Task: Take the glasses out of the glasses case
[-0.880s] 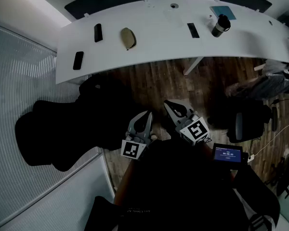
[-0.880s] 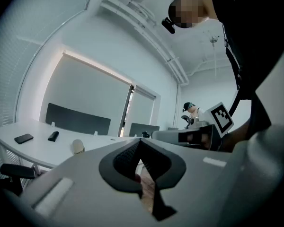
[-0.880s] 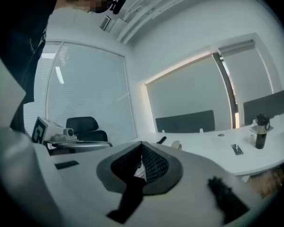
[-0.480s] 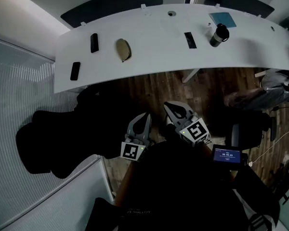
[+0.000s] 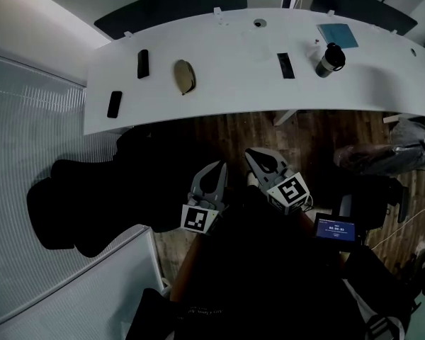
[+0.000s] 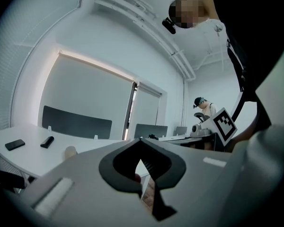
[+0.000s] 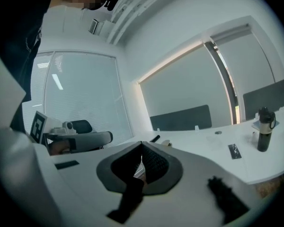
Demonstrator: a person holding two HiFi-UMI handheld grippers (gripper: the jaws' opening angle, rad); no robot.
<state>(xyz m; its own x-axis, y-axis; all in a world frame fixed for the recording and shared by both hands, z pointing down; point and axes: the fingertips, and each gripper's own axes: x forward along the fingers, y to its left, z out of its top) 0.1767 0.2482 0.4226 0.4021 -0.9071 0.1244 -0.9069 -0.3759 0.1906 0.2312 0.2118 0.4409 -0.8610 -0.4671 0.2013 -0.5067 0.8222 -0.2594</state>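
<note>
Setting: white curved desk (image 5: 230,91) over a wooden floor, with dark screens behind it and a black chair (image 5: 85,197) at the left.
Left gripper (image 5: 219,166): jaws together, nothing between them. It is held close to the person's body, over the floor.
Right gripper (image 5: 252,153): jaws together, likewise empty. It sits just beside the left one and points toward the desk.
Glasses case (image 5: 185,76): tan, oval and apparently shut. It lies on the desk's left half, well apart from both grippers. No glasses are visible.
Other items: bottle (image 5: 329,59) and blue notebook (image 5: 338,34) lie toward the right end.
Step in hand: judged to be the approach. The case looks untouched.
Next move: bring both grippers up to the desk and part the jaws. One should steady the case's base while the other lifts the lid.
</note>
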